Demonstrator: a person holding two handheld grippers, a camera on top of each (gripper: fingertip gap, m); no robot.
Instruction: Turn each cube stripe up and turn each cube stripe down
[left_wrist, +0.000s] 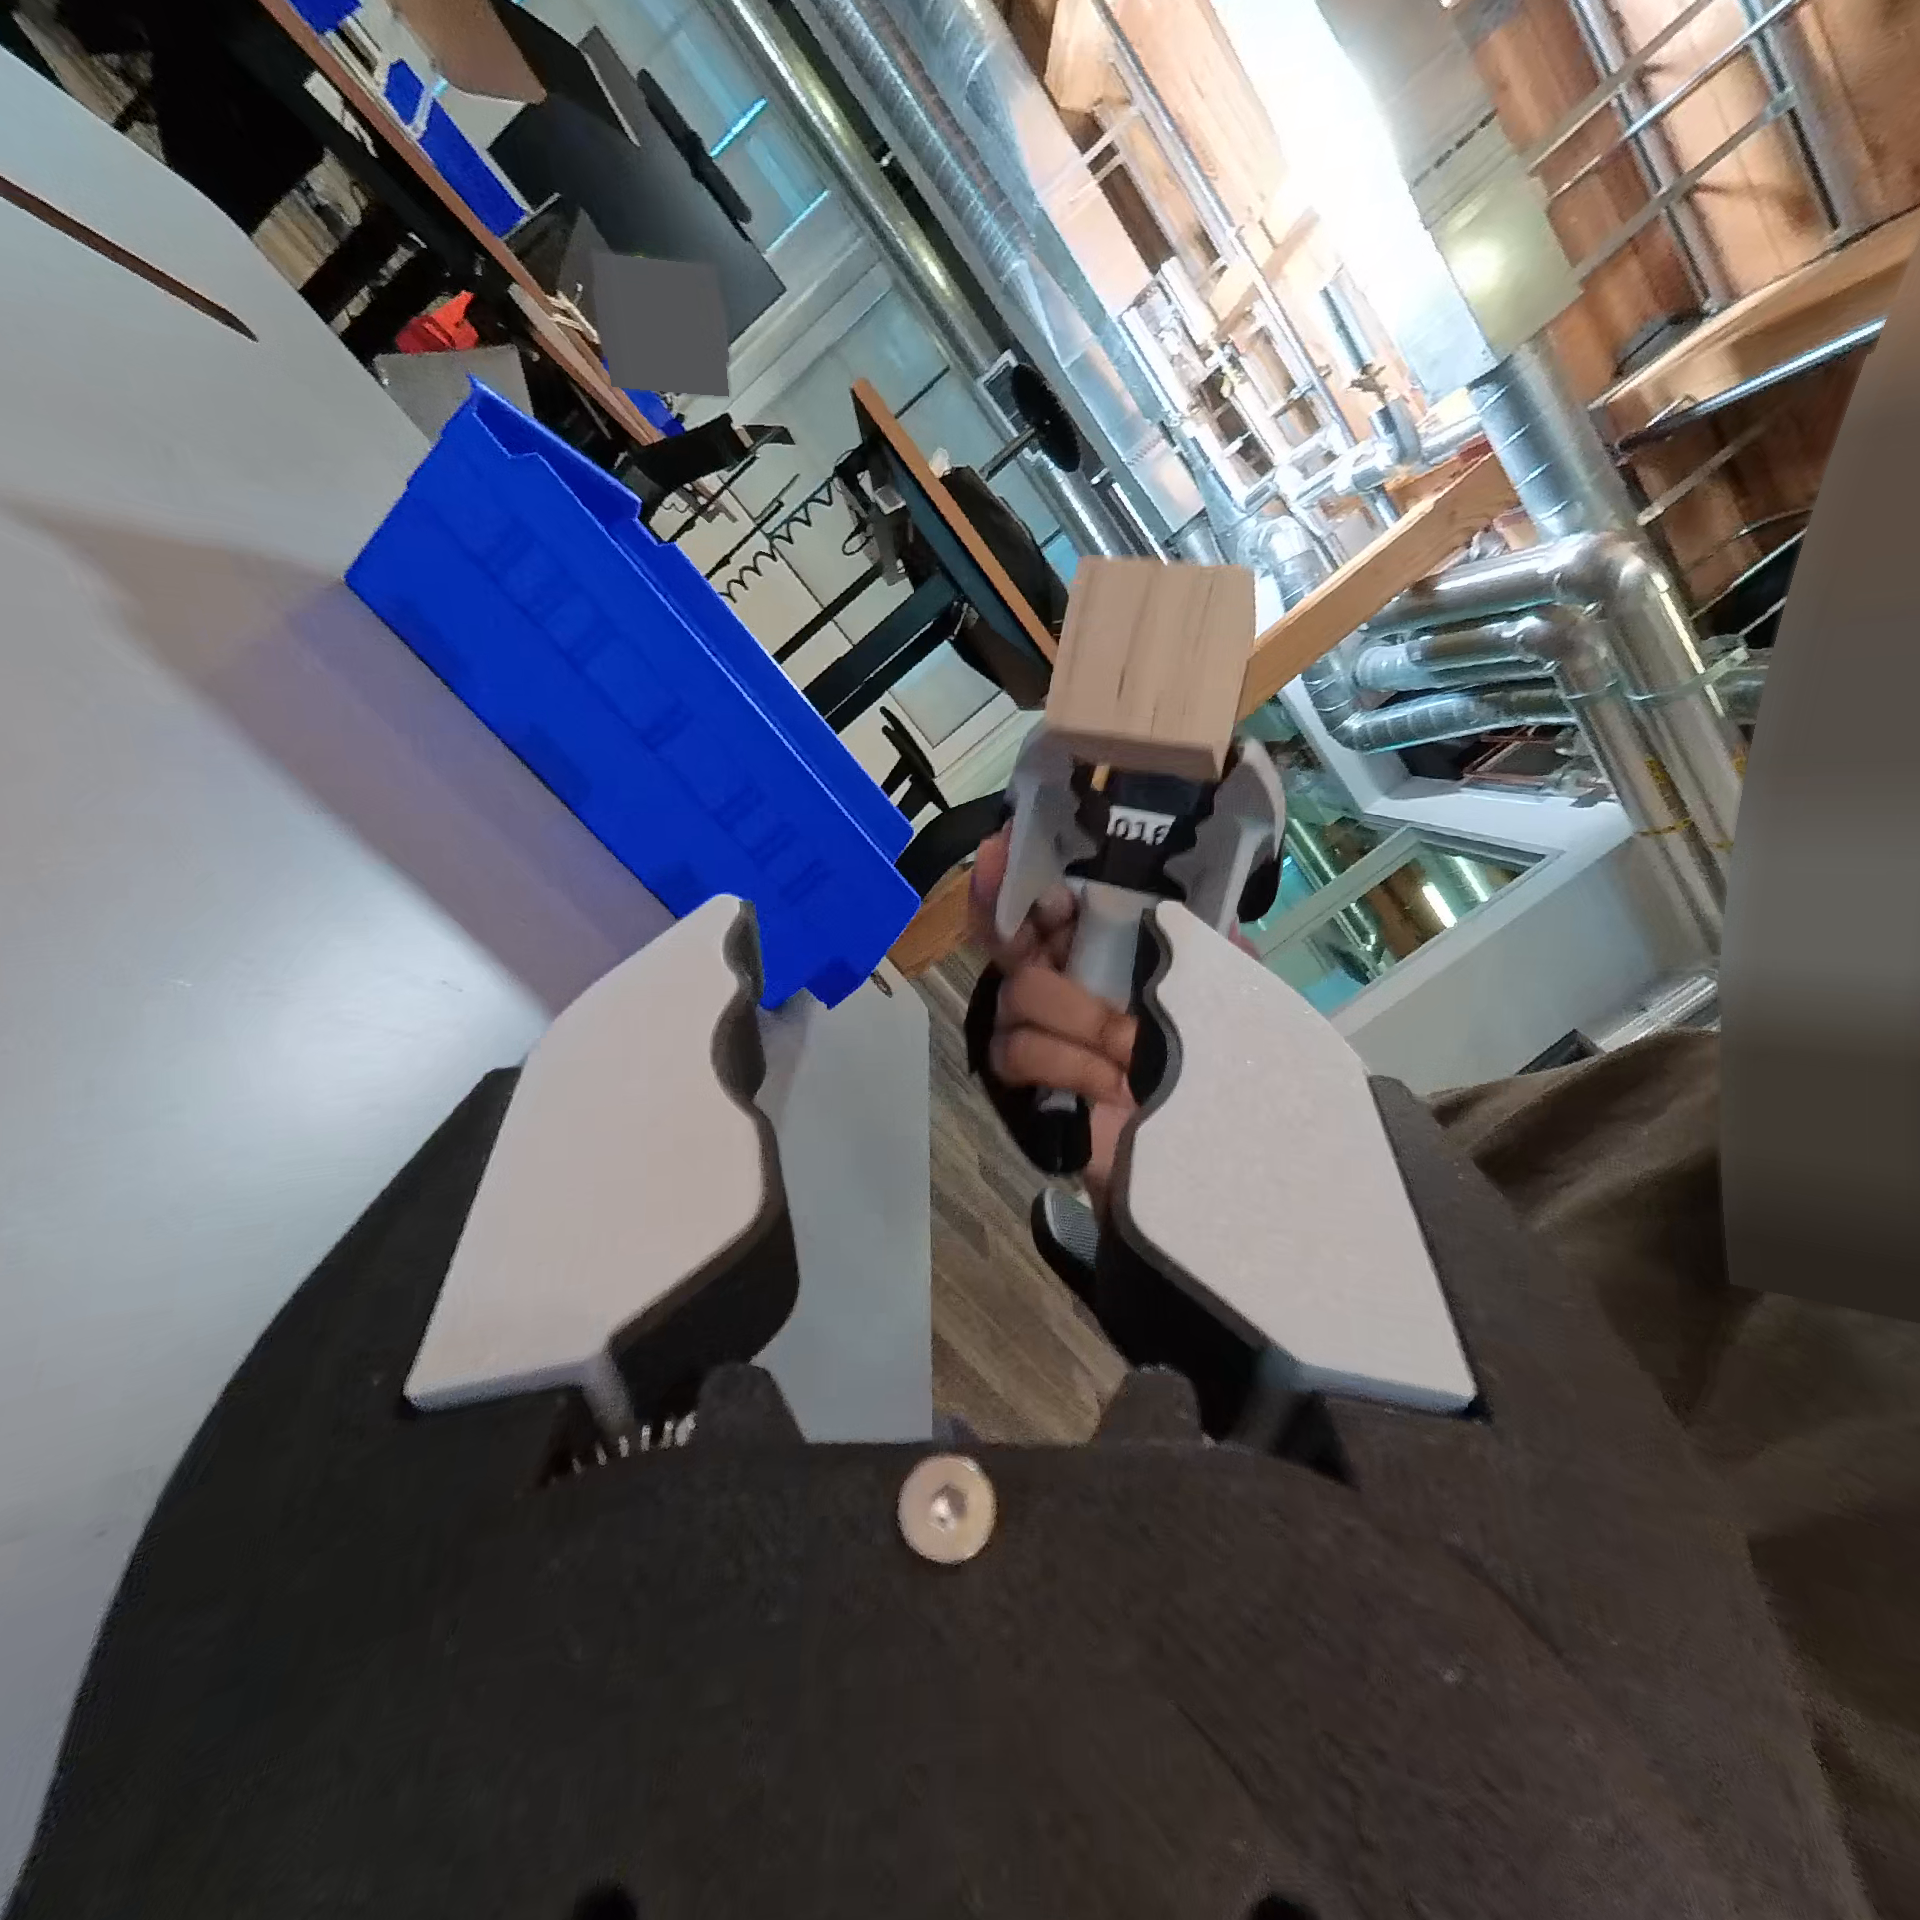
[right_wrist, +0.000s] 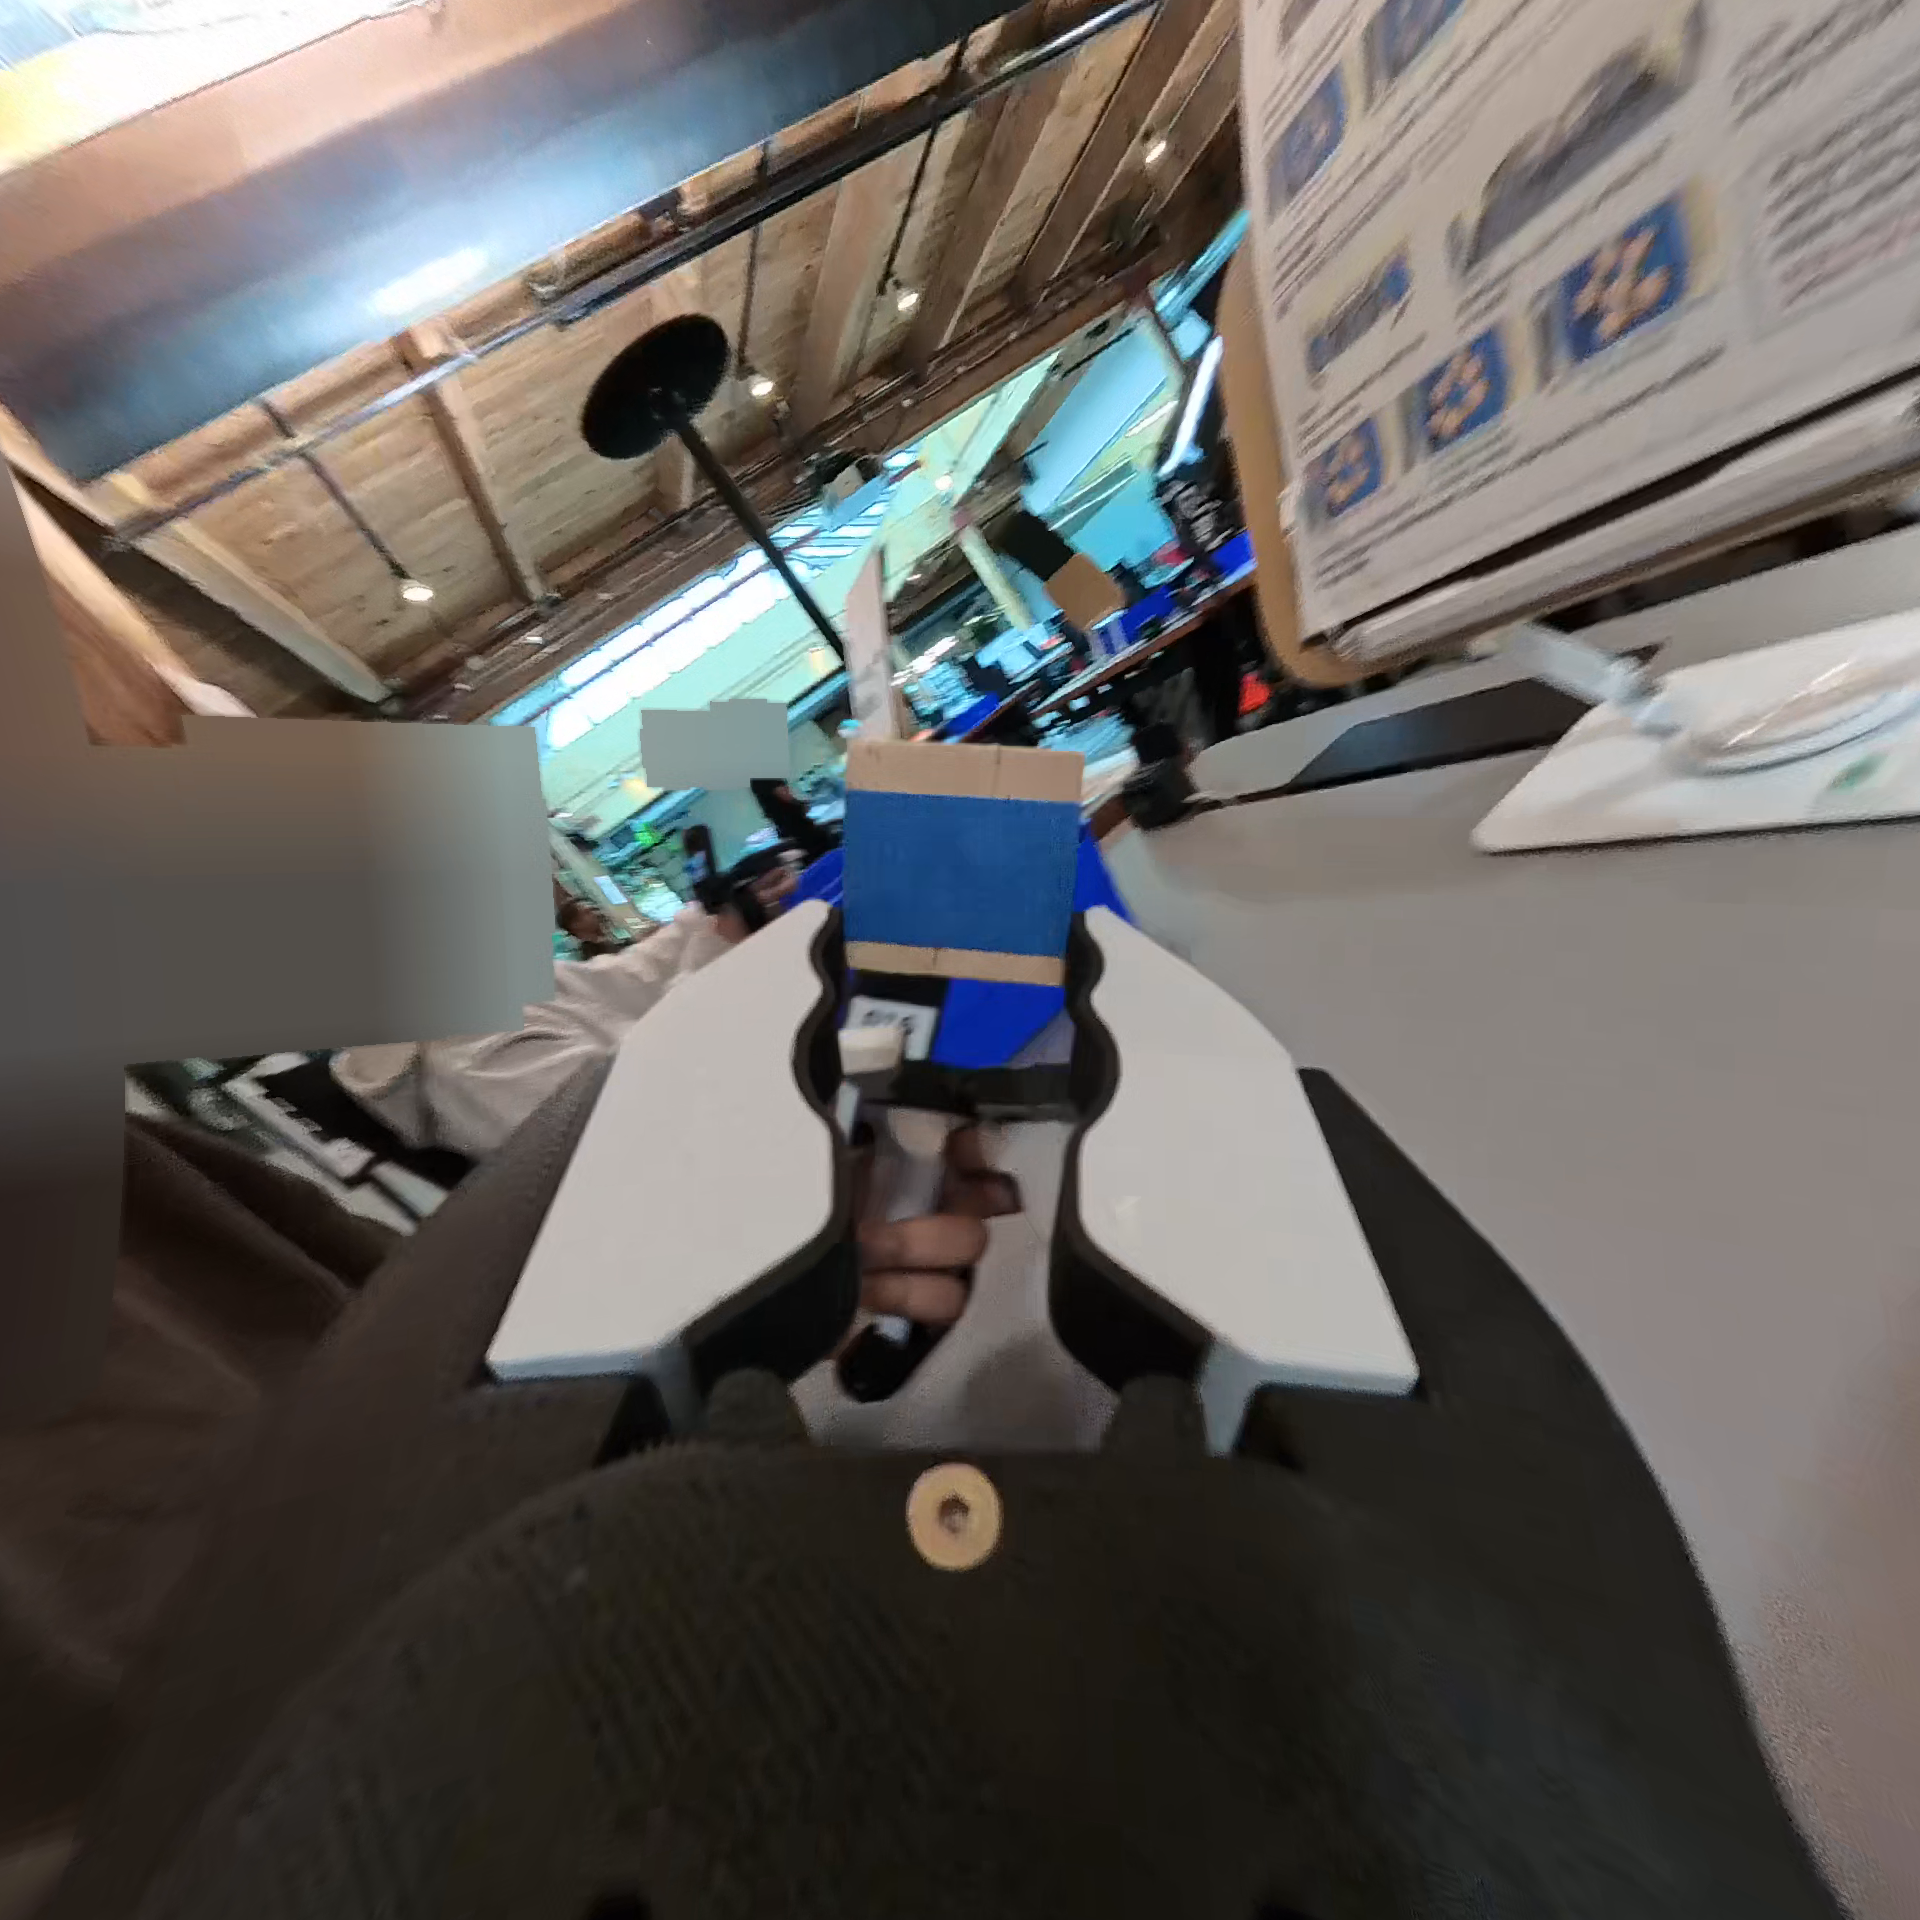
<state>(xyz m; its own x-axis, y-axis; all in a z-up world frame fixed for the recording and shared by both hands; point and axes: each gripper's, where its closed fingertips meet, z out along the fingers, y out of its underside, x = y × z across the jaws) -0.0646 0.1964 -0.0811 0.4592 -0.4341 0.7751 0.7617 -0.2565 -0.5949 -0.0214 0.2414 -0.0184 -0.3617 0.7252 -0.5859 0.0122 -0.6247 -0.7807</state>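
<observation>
Two tools meet in mid-air beside the grey bench (left_wrist: 156, 831) and its blue bin (left_wrist: 623, 707): the left tool (left_wrist: 951, 925) is spread wide and empty, while the right tool (left_wrist: 1138, 821) is clamped on the wooden cube (left_wrist: 1153, 665), held aloft by its lower part only. That shallow pinch looks like the weak point (the blue stripe (right_wrist: 956, 873) faces the right camera). If the left tool nudges it before closing, the cube could pivot or drop to the floor.
</observation>
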